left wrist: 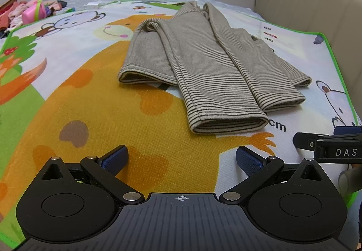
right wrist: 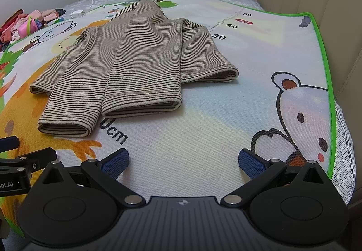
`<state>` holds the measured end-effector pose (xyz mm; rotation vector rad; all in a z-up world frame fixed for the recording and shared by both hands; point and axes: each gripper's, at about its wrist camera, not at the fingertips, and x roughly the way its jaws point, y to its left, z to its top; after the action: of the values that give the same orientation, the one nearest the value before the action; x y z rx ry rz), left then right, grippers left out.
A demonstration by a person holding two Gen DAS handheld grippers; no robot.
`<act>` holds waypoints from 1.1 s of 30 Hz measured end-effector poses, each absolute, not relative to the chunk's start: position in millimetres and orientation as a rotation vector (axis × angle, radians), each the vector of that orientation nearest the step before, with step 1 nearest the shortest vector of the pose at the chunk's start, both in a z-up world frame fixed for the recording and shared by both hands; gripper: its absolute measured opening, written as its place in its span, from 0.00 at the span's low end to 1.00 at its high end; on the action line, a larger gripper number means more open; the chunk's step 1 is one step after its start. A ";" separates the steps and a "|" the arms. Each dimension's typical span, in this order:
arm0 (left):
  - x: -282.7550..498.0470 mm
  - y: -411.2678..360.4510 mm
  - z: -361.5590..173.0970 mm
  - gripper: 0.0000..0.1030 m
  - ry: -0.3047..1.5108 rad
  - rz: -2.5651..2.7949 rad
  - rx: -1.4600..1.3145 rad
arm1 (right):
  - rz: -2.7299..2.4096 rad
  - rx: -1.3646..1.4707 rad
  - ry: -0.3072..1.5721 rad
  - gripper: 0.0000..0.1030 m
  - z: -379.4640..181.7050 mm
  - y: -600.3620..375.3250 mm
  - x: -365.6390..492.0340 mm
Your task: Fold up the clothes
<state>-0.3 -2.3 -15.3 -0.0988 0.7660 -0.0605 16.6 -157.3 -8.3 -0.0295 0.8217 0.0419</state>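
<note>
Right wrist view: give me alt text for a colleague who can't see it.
A striped garment lies partly folded, sleeves laid down the middle, on a cartoon play mat. The right gripper hovers open and empty near the mat's front edge, with the left gripper at the left border.

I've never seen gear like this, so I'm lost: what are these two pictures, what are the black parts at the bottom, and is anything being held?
A person holds a pair of tongs in each hand, each carrying a camera that looks along its fingers. One picture is from the left tongs, the other from the right tongs. Both are open and hold nothing. Ahead, a striped garment, partly folded, lies on a cartoon play mat spread over a bed. Each tool's edge shows in the other's view.
</note>
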 end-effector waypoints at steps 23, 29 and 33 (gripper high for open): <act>63.9 22.8 44.7 1.00 0.440 -0.062 -0.020 | -0.053 0.108 0.540 1.00 25.0 -193.3 15.2; 102.6 52.2 42.9 1.00 0.391 0.038 -0.064 | -0.144 0.203 0.354 1.00 41.4 -205.4 44.6; 123.7 63.3 55.3 1.00 0.357 0.075 -0.041 | -0.120 0.199 0.309 1.00 49.0 -207.1 90.2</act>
<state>123.7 63.3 55.3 -0.0406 0.3572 0.0750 90.2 -207.1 49.0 0.1988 0.3090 -0.1197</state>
